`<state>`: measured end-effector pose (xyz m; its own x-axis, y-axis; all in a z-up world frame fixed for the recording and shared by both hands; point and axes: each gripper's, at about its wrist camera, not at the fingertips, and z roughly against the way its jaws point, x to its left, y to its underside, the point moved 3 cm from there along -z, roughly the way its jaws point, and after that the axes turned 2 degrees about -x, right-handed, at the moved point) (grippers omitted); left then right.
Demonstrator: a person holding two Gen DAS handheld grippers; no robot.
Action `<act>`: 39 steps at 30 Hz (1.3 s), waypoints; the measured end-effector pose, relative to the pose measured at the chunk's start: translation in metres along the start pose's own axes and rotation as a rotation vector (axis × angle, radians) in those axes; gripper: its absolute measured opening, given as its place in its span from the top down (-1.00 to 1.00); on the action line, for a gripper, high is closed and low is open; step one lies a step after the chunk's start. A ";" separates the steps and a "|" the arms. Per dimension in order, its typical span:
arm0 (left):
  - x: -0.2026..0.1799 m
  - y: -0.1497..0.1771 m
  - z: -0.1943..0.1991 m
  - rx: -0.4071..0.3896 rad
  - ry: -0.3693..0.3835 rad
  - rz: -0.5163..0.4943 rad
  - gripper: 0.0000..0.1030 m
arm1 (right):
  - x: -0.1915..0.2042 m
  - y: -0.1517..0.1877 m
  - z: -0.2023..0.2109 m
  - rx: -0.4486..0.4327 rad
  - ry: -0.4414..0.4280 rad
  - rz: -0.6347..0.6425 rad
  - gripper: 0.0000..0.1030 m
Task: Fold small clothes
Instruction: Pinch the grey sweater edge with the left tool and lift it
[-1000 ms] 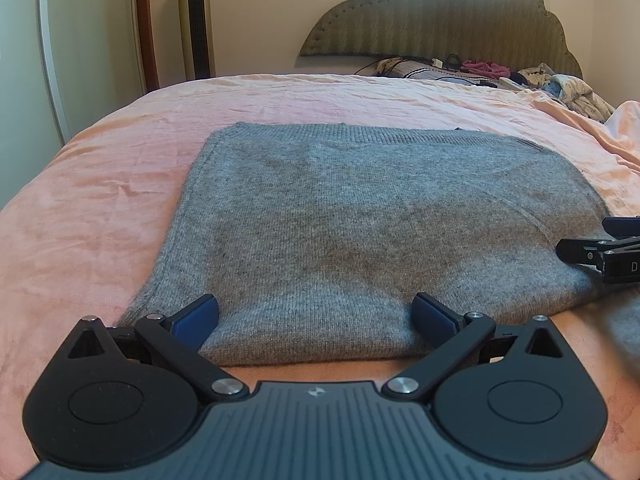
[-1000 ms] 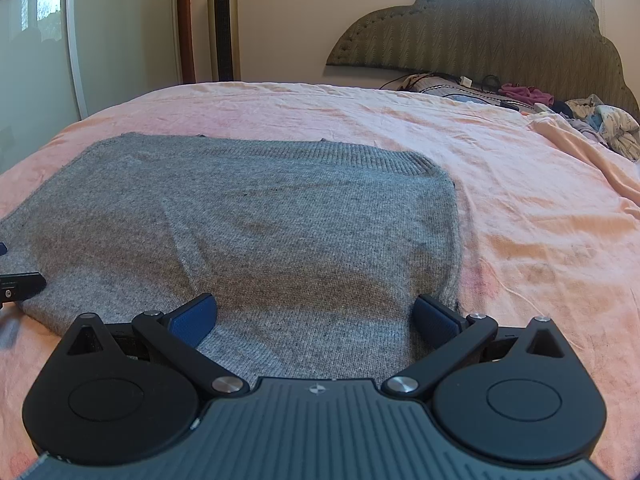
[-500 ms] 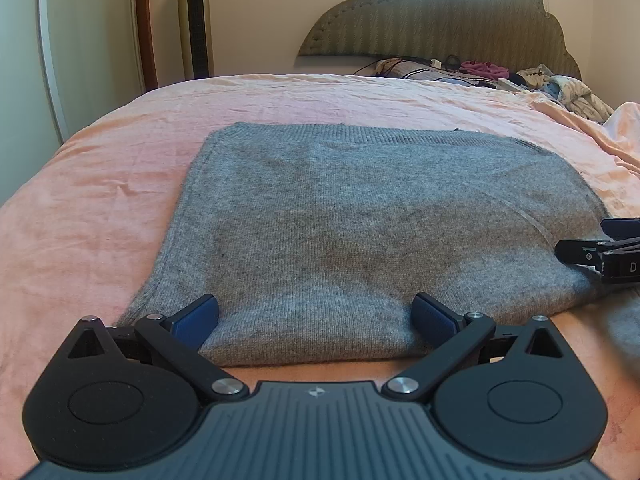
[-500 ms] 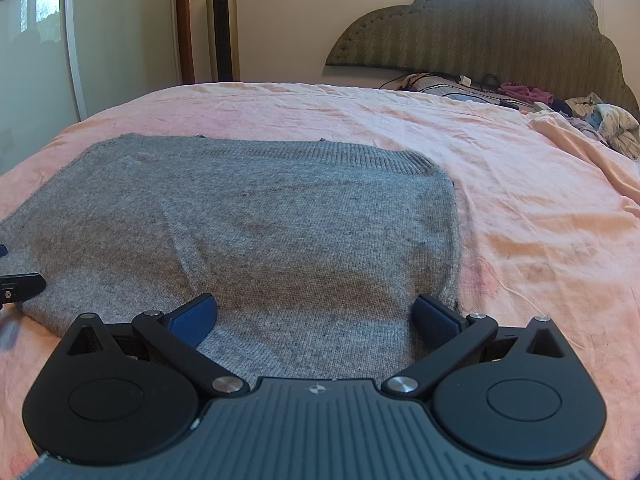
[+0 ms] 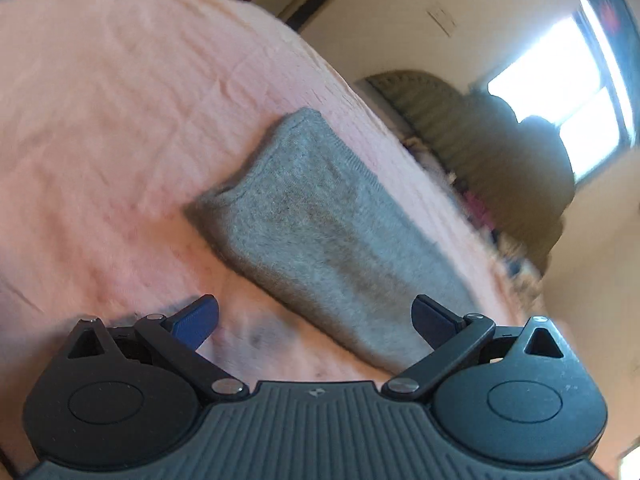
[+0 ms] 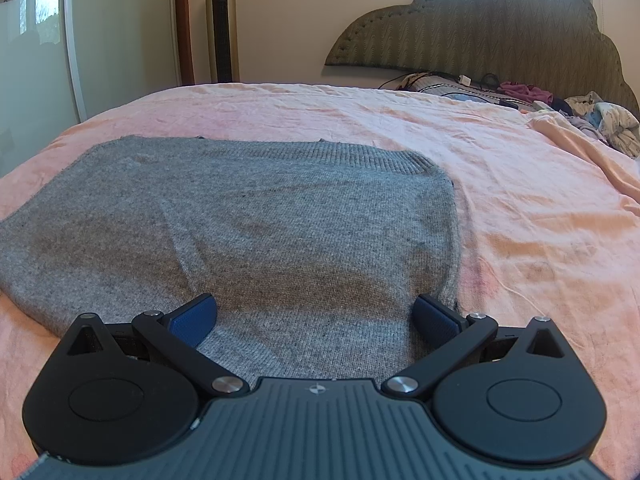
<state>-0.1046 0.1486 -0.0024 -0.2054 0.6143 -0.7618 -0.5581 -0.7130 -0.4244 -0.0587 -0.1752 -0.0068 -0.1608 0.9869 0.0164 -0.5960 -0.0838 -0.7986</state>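
Sweater (image 6: 240, 220): grey knit, spread flat and folded on the pink bedsheet (image 6: 520, 208); ribbed hem toward the headboard (image 6: 500, 32), near edge right at the camera.
Left tongs (image 5: 314, 314): spread wide, nothing held; tilted and above the bed, with bare sheet under the left pad and the sweater's corner reaching just in front of the right pad. View blurred, so contact with the cloth not certain.
Right tongs (image 6: 316, 314): also spread wide and empty; low over the near edge of the sweater, cloth lying between the two pads but not pinched.
Step in hand: likely taking hold of the near edge for another fold toward the hem; only a judgement from the pose.
How to do it well: bring the left tongs level and back to the near left corner; set both pairs at matching spots along the same edge; slide the lower pad under all layers, not only the top one; close firmly before lifting.
Lift and carry: raise both sides together, keep the edge taut between them, lay it down square with the ribbed hem.
Risk: soft, thick knit may slip or bunch; uneven grip would skew the fold.
Clutter: pile of clothes (image 6: 600, 116) by the headboard, well apart from the work.
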 end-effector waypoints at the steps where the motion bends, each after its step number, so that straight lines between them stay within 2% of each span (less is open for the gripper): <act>1: 0.007 -0.004 -0.001 0.003 0.045 0.100 -1.00 | 0.000 0.000 0.000 0.000 -0.001 -0.001 -1.00; 3: 0.009 -0.010 -0.007 0.000 0.067 0.187 -1.00 | 0.000 0.000 0.001 -0.001 -0.001 -0.005 -1.00; 5: 0.006 -0.015 -0.019 0.024 0.084 0.219 -1.00 | 0.000 0.000 0.001 -0.003 -0.004 -0.009 -1.00; 9: -0.004 -0.028 -0.039 -0.004 -0.011 0.191 -0.93 | 0.000 -0.001 0.001 -0.003 -0.006 -0.011 -1.00; 11: -0.005 -0.032 -0.044 -0.040 -0.065 0.179 -0.70 | 0.000 -0.001 0.001 -0.003 -0.005 -0.011 -1.00; 12: -0.006 -0.033 -0.047 -0.052 -0.100 0.164 -0.33 | 0.000 -0.001 0.001 -0.003 -0.005 -0.012 -1.00; 13: -0.007 -0.033 -0.050 -0.054 -0.137 0.142 0.15 | 0.000 -0.001 0.001 -0.003 -0.005 -0.011 -1.00; 14: -0.008 -0.033 -0.054 -0.045 -0.178 0.113 0.39 | 0.000 -0.001 0.001 -0.003 -0.005 -0.012 -1.00; 15: -0.009 -0.032 -0.059 -0.033 -0.226 0.079 0.86 | 0.000 -0.001 0.001 -0.003 -0.005 -0.012 -1.00; 18: -0.023 -0.030 -0.061 -0.058 -0.283 -0.021 0.89 | -0.003 -0.002 0.004 -0.011 -0.023 -0.032 -1.00; 20: -0.049 -0.027 -0.063 -0.090 -0.306 -0.148 0.90 | -0.015 -0.012 0.013 -0.016 -0.093 -0.126 -1.00; 22: -0.090 -0.018 -0.070 -0.130 -0.264 -0.327 0.90 | -0.035 -0.037 0.024 -0.057 -0.227 -0.288 -1.00; 24: -0.141 0.006 -0.081 -0.151 -0.193 -0.539 0.90 | -0.057 -0.069 0.026 -0.084 -0.370 -0.439 -1.00; 26: -0.176 0.043 -0.096 -0.119 -0.119 -0.718 0.90 | -0.069 -0.096 0.008 -0.024 -0.537 -0.543 -1.00; 28: -0.195 0.079 -0.113 -0.062 -0.060 -0.844 0.90 | -0.069 -0.115 -0.019 0.059 -0.652 -0.570 -1.00; 30: -0.202 0.104 -0.121 -0.030 -0.028 -0.916 0.90 | -0.061 -0.125 -0.045 0.132 -0.659 -0.542 -1.00; 33: -0.201 0.116 -0.121 -0.004 -0.005 -0.923 0.90 | -0.046 -0.129 -0.076 0.249 -0.675 -0.501 -1.00; 37: -0.200 0.119 -0.123 0.021 0.022 -0.960 0.90 | -0.034 -0.127 -0.100 0.316 -0.689 -0.486 -0.99; 39: -0.202 0.124 -0.123 0.024 0.027 -1.000 0.90 | -0.030 -0.126 -0.110 0.342 -0.677 -0.482 -0.91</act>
<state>-0.0332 -0.1057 0.0383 0.3852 0.9201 -0.0711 -0.4807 0.1343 -0.8666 0.1072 -0.1789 0.0271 -0.1975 0.6422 0.7407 -0.9031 0.1748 -0.3923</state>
